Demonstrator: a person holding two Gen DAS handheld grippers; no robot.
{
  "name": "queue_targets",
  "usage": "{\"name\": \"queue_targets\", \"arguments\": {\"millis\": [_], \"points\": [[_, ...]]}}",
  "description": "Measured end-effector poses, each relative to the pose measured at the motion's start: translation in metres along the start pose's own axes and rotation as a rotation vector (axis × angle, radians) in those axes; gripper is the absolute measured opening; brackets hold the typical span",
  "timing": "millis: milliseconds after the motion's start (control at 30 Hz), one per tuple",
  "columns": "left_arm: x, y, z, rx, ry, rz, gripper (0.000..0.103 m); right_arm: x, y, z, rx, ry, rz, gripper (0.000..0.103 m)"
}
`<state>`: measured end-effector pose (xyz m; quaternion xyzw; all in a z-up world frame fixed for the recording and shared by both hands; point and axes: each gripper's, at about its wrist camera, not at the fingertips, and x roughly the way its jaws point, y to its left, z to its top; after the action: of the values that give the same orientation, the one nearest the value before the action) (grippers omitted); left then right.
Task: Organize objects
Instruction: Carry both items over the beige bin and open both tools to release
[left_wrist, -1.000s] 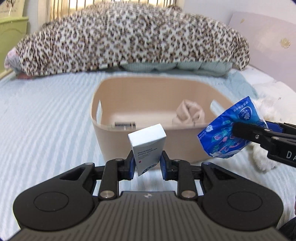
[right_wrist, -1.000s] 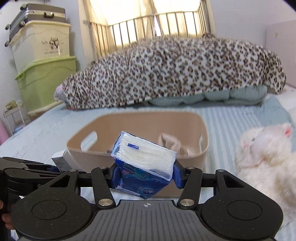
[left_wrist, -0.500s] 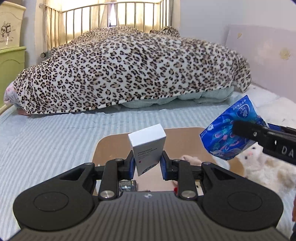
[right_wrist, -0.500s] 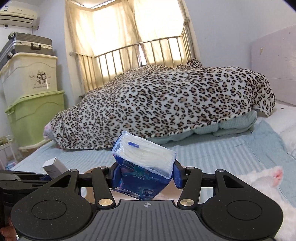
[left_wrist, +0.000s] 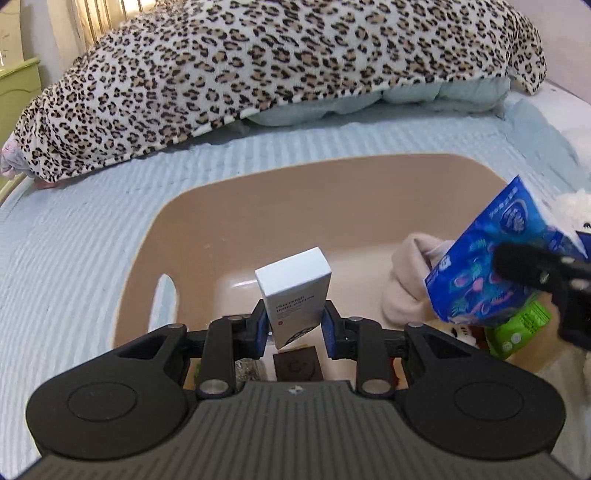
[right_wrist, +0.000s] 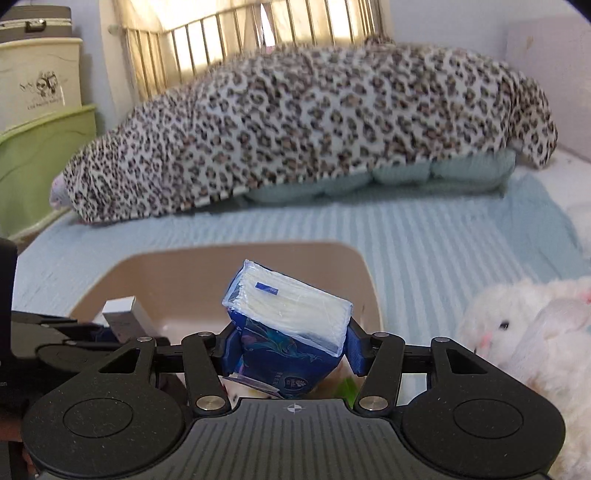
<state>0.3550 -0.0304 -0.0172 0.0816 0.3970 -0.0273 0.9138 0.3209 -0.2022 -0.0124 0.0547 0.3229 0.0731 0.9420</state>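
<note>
My left gripper (left_wrist: 293, 326) is shut on a small white box (left_wrist: 295, 291) and holds it above the inside of a beige plastic basket (left_wrist: 221, 192) on the bed. My right gripper (right_wrist: 291, 349) is shut on a blue tissue pack (right_wrist: 291, 325), also over the basket (right_wrist: 365, 273). The tissue pack (left_wrist: 495, 266) and a right finger (left_wrist: 532, 266) show at the right of the left wrist view. The white box (right_wrist: 122, 314) shows at the left of the right wrist view.
The basket holds a rolled beige cloth (left_wrist: 410, 273), a green packet (left_wrist: 517, 328), a dark square item (left_wrist: 297, 365) and other small things. A leopard-print blanket (left_wrist: 277, 62) lies behind. A white plush rabbit (right_wrist: 517, 332) lies right of the basket. Green storage boxes (right_wrist: 40, 155) stand left.
Both grippers have moved forward and tilted down over the basket, so its inside and contents now show below the held box and tissue pack. Both stay shut.
</note>
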Motion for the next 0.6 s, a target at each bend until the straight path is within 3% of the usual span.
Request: {"name": "queue_targets", "arguments": {"millis": [33,100,133,167,233,333,600], "points": [[0.0,0.0,-0.001,-0.004,0.01,-0.008,0.034,0.001,-0.001,-0.001,0.0,0.012,0.002,0.055],[-0.002,-0.001,-0.002,0.0,0.023,-0.015,0.051,0.001,-0.002,-0.002,0.004,0.024,0.001,0.061],[-0.004,-0.002,-0.004,0.004,0.023,-0.002,0.075,0.0,-0.003,-0.002,0.006,0.023,-0.001,0.067],[-0.007,-0.002,-0.005,0.008,0.007,0.011,0.087,-0.003,-0.004,-0.003,0.007,0.016,0.0,0.069],[-0.013,-0.003,-0.008,0.016,-0.019,0.021,0.089,-0.011,-0.005,-0.004,0.004,-0.013,-0.003,0.085],[-0.018,0.0,-0.007,0.004,-0.013,0.012,0.089,-0.024,-0.003,-0.001,-0.016,-0.045,-0.01,0.101],[-0.032,0.008,-0.011,-0.027,-0.021,0.009,0.089,-0.043,0.011,0.007,-0.084,-0.062,-0.014,0.103]]}}
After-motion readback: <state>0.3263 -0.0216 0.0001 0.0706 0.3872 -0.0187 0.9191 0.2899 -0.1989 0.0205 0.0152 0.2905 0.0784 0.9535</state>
